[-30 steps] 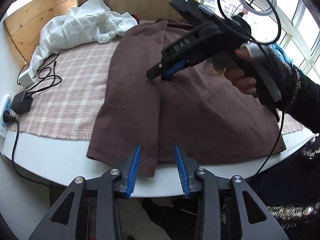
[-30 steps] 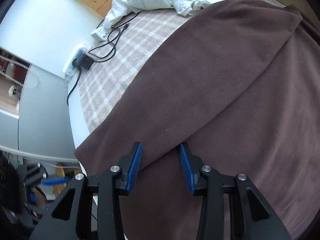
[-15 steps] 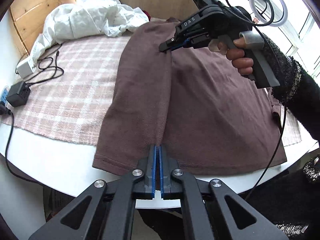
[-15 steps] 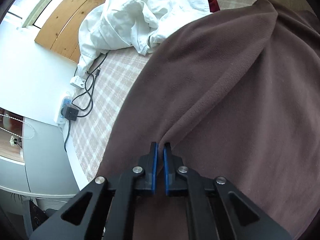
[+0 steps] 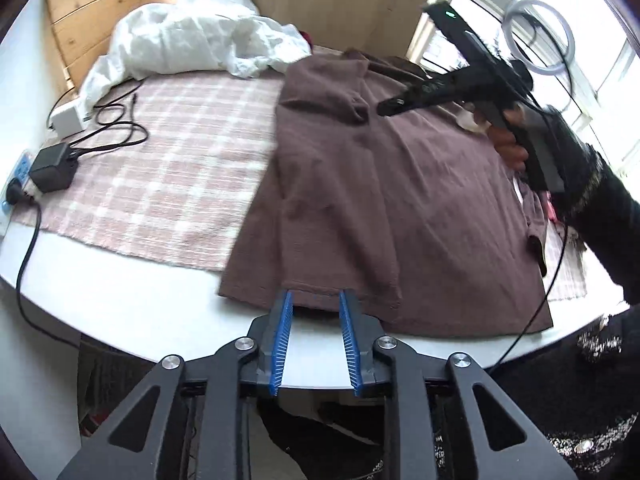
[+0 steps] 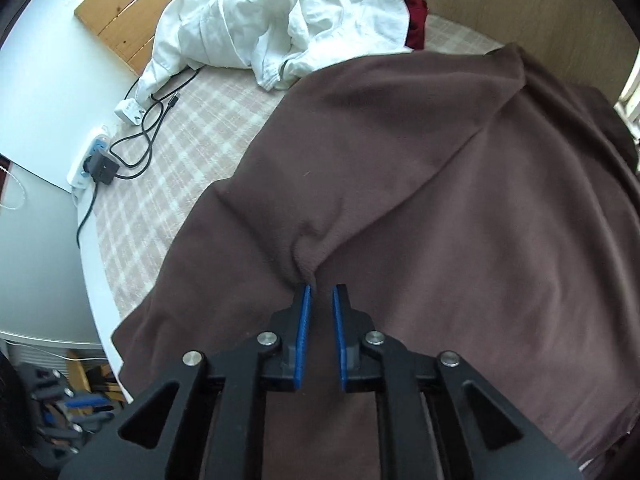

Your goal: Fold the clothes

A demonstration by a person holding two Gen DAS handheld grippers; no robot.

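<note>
A brown garment (image 5: 384,200) lies spread on the round table, partly over a pink checked cloth (image 5: 180,168). My left gripper (image 5: 316,300) is open and empty, its blue pads just at the garment's near hem. My right gripper (image 6: 320,296) is open a little, just behind a pinched-up ridge of the brown garment (image 6: 400,208), with nothing held. In the left wrist view the right gripper (image 5: 390,108) hovers over the garment's far part near the collar.
A crumpled white garment (image 5: 192,40) lies at the table's far left, with a dark red cloth (image 6: 416,20) behind it. A power strip with a black adapter (image 5: 52,168), a white charger and cables lie at the left edge. A ring light (image 5: 536,36) stands by the windows.
Both grippers were shut on the garment's folded edge half a second ago and have now opened. The fold has shifted and the fabric lies rumpled where it was let go.
</note>
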